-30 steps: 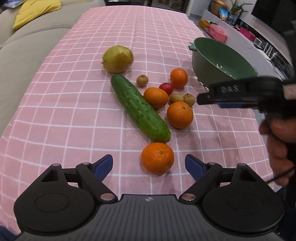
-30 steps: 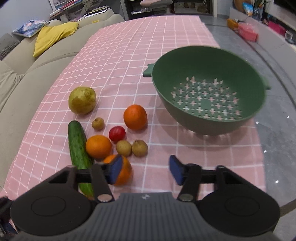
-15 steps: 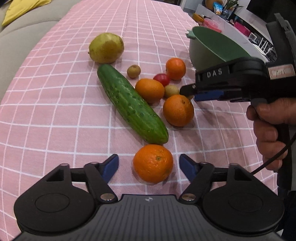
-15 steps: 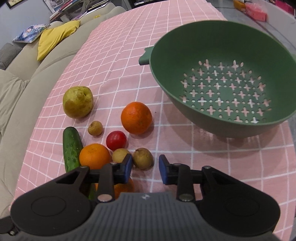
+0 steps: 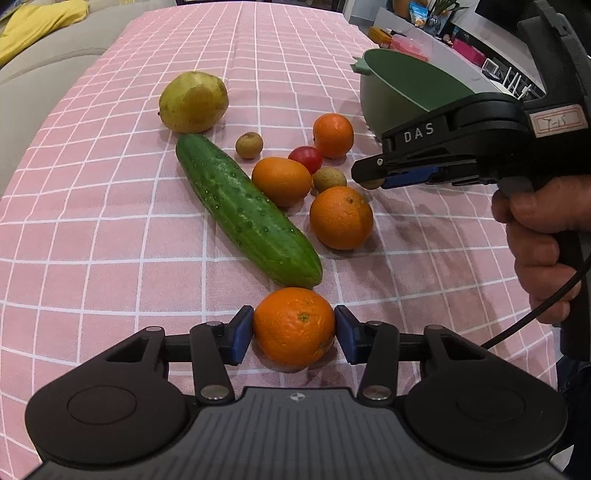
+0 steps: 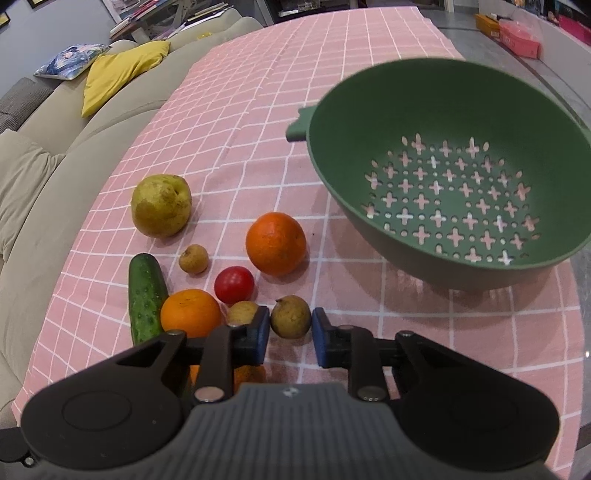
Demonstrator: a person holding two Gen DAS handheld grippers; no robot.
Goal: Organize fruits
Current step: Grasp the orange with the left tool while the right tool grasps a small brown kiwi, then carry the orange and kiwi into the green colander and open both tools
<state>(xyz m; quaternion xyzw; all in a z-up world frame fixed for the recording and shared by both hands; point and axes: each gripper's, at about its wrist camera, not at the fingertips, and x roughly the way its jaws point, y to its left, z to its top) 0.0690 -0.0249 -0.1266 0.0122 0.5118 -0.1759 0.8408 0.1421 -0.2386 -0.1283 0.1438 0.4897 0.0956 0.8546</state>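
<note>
My left gripper (image 5: pixel 293 328) is shut on the nearest orange (image 5: pixel 294 326), which rests on the pink checked cloth. My right gripper (image 6: pixel 290 328) is closed around a small brown fruit (image 6: pixel 291 316); it also shows in the left wrist view (image 5: pixel 373 182). Other fruit lie in a cluster: a cucumber (image 5: pixel 245 210), a pear (image 5: pixel 193 101), three more oranges (image 5: pixel 341 217) (image 5: pixel 281 181) (image 5: pixel 333 134), a red tomato (image 6: pixel 234 284) and two other small brown fruits (image 6: pixel 193 258) (image 6: pixel 242 312). The green colander (image 6: pixel 447 173) stands empty, right of the fruit.
A beige sofa (image 6: pixel 48 147) with a yellow cushion (image 6: pixel 118 74) runs along the table's left side. A counter with pink boxes (image 6: pixel 517 35) lies beyond the colander. The cloth's right edge (image 6: pixel 576 332) is close to the colander.
My left gripper moved forward and closed on the nearest orange. My right gripper moved forward and narrowed around the small brown fruit.
</note>
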